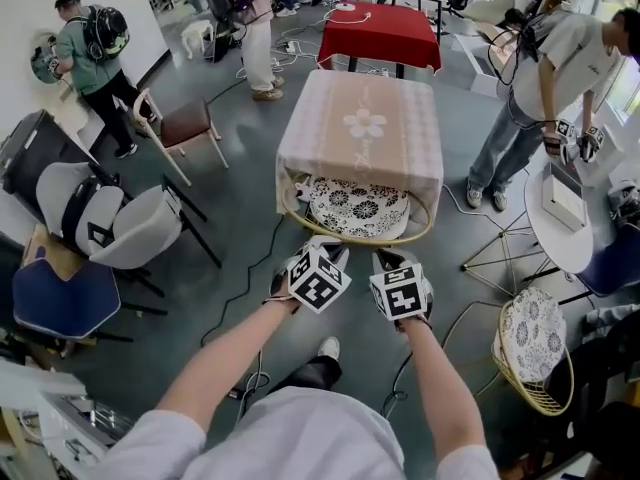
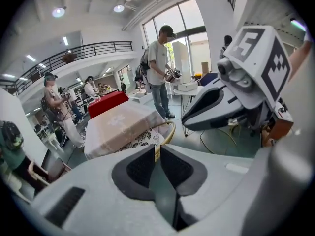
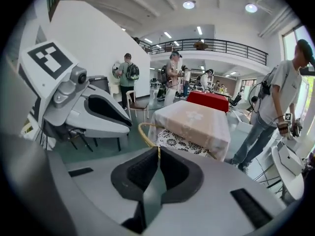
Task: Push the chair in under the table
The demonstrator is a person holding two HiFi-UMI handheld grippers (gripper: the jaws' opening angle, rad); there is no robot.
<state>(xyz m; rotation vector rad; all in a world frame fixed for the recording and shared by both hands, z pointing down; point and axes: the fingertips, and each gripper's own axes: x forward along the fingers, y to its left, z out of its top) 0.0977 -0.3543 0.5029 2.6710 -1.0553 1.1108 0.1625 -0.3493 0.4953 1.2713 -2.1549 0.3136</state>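
Note:
A rattan chair (image 1: 300, 211) with a black-and-white patterned cushion (image 1: 358, 206) sits tucked under the square table (image 1: 360, 128), which has a pale floral cloth. Only the chair's curved back rim sticks out at the near side. My left gripper (image 1: 322, 246) and right gripper (image 1: 392, 260) hover side by side just short of that rim, touching nothing. In the left gripper view the gripper (image 2: 158, 149) shows a narrow slit between its pads, with nothing in it. The right gripper (image 3: 158, 151) has its pads meeting, also with nothing in them. The chair (image 3: 179, 142) lies ahead and below.
A wooden chair with a brown seat (image 1: 180, 128) stands left of the table, and grey and blue chairs (image 1: 110, 223) crowd the left edge. A red table (image 1: 385, 33) is behind. At the right are a standing person (image 1: 545, 88), a white round table (image 1: 560, 233) and a second rattan chair (image 1: 535, 353). Cables cross the floor.

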